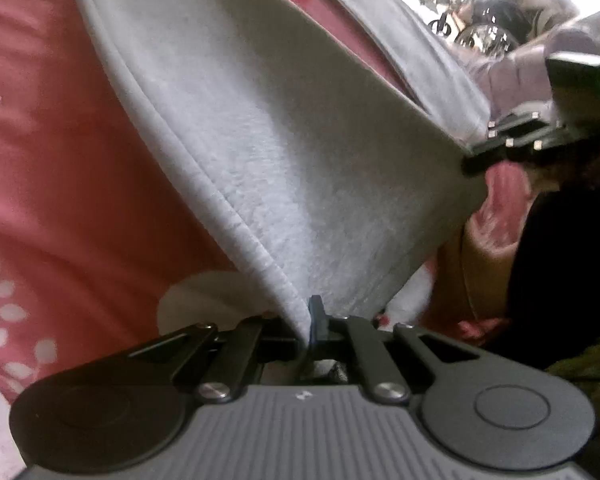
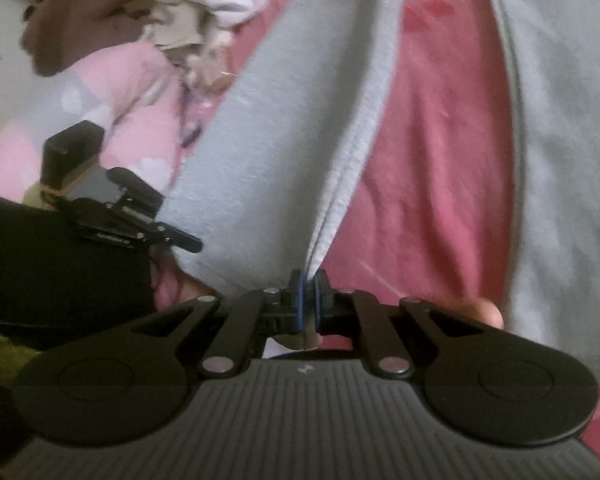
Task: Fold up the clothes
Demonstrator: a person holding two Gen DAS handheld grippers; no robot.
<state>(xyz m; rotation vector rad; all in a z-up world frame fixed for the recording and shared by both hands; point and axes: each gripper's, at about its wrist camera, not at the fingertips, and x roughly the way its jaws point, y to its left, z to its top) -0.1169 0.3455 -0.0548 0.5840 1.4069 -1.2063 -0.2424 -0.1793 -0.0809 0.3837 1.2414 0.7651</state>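
A light grey fleecy garment (image 1: 268,128) hangs stretched over a pink bedsheet (image 1: 52,168). My left gripper (image 1: 310,320) is shut on the garment's hemmed edge, and the cloth fans upward from its blue pads. In the same view the right gripper (image 1: 476,160) grips the cloth's far corner at the right. In the right wrist view my right gripper (image 2: 309,292) is shut on a seam of the grey garment (image 2: 268,168), which rises away from the jaws. The left gripper (image 2: 188,242) shows at the left, holding the cloth's other corner.
A heap of other clothes (image 2: 148,20), brown, white and beige, lies at the far left on a pale pink cover (image 2: 132,92). The pink sheet (image 2: 432,168) shows between the grey folds. A dark sleeve (image 2: 52,260) is behind the left gripper. Dark clutter (image 1: 488,20) sits by a bright window.
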